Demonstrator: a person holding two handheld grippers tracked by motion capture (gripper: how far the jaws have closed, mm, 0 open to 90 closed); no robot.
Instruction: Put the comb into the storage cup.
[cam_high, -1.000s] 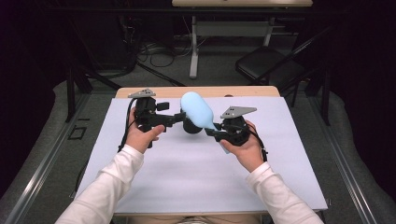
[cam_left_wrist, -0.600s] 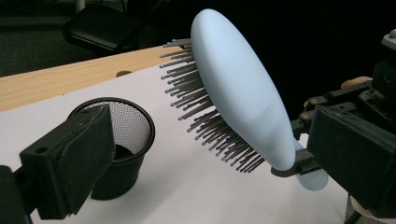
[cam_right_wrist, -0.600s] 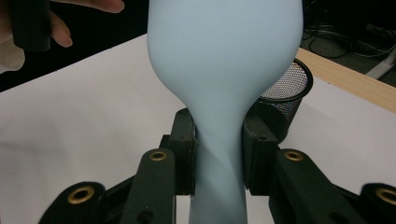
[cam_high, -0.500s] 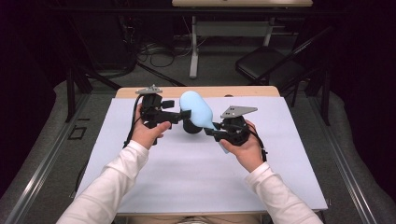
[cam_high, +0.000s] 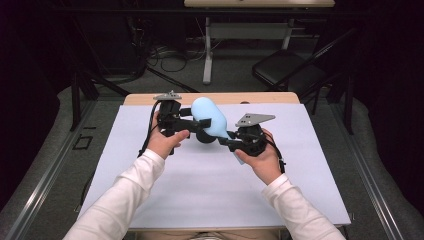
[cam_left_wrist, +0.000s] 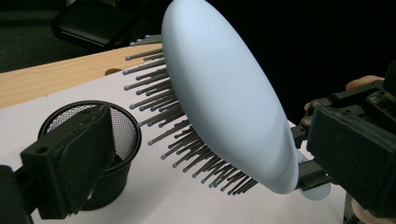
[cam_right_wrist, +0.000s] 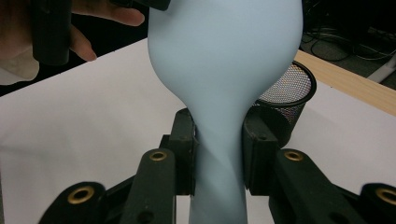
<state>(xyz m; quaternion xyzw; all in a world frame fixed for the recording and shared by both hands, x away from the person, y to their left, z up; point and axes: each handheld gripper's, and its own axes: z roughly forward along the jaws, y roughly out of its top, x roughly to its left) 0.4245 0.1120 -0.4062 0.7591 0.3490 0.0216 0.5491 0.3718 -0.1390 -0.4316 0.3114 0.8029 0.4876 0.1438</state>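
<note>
Right gripper (cam_high: 227, 143) clamped on neck of pale blue hairbrush (cam_high: 210, 116), jaws pressed to both sides of handle; brush held above white table cover (cam_high: 200, 185), head tilted toward 11 o'clock, bristles facing down and left. Left gripper (cam_high: 199, 126) at 9 o'clock of brush, jaws spread and holding nothing, one either side of black mesh cup (cam_left_wrist: 100, 154). Cup standing upright just beneath bristles, not touching them.

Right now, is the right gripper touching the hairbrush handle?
Touching. The right gripper view shows the right gripper with both fingers pressed against the light blue hairbrush at its narrow handle, no gap either side.
</note>
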